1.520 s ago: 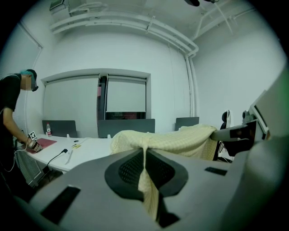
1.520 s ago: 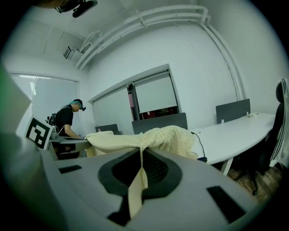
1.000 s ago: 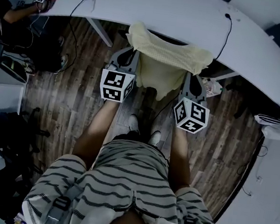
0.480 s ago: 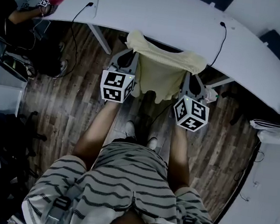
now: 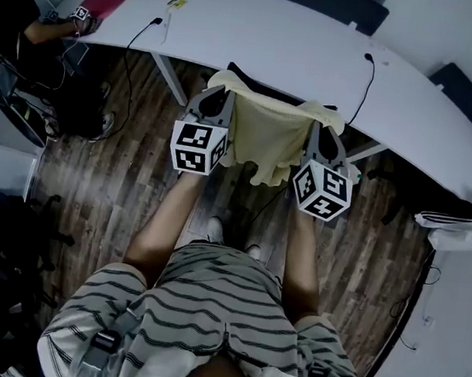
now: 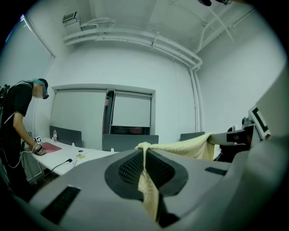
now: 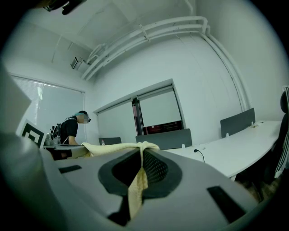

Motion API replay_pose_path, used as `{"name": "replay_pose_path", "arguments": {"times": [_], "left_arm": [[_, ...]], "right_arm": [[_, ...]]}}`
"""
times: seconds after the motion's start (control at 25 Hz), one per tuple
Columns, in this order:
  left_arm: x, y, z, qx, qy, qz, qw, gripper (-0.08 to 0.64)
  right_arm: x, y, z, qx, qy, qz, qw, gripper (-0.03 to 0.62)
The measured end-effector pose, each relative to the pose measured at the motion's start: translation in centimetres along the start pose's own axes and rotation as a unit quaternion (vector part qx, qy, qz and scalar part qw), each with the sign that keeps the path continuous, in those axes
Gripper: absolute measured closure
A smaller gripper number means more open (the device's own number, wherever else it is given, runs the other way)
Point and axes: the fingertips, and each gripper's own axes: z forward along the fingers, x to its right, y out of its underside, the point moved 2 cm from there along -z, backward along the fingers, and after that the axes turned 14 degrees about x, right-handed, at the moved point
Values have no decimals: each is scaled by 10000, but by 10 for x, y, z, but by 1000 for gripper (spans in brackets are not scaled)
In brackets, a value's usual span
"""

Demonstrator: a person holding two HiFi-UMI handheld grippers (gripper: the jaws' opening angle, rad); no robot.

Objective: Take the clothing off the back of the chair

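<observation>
Rising with both hands over the last second, the pale yellow clothing [image 5: 269,132] now hangs as a taut sheet between the two tools. Its lower hem sits higher and flatter than a moment ago, when it sagged in a bulkier drape over the chair back. A dark edge that is probably the chair back [image 5: 244,74] shows just behind the garment's top edge. From that I judge the garment mostly lifted clear but not yet carried away from the chair. Whether any fold still touches the chair I cannot tell.

The left hand-held gripper [image 5: 217,96] is clamped on one top corner. Its own view shows the fabric nipped between pressed-together jaws and trailing down below them. The right hand-held gripper [image 5: 322,131] pinches the opposite corner in the same way.

The room around this has white walls, with a glazed partition [image 6: 122,113] at the far side and ceiling pipes [image 6: 135,38] overhead. The floor [image 5: 126,169] is dark wood plank. A long, curved white bench [image 5: 307,42] runs across just beyond the chair. Another person [image 5: 13,12] is busy at its far left end. On the bench near that person lie a flat red item [image 5: 104,0] and a black cable [image 5: 157,21], and a small bottle [image 6: 55,135] stands close by.
</observation>
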Motion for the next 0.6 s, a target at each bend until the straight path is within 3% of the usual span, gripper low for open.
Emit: {"name": "replay_pose_path", "arguments": {"times": [0.6], "left_arm": [[14, -49, -8, 466, 1, 65, 9989, 531]], "right_arm": [[-12, -53, -3, 455, -228, -77, 9987, 566]]}}
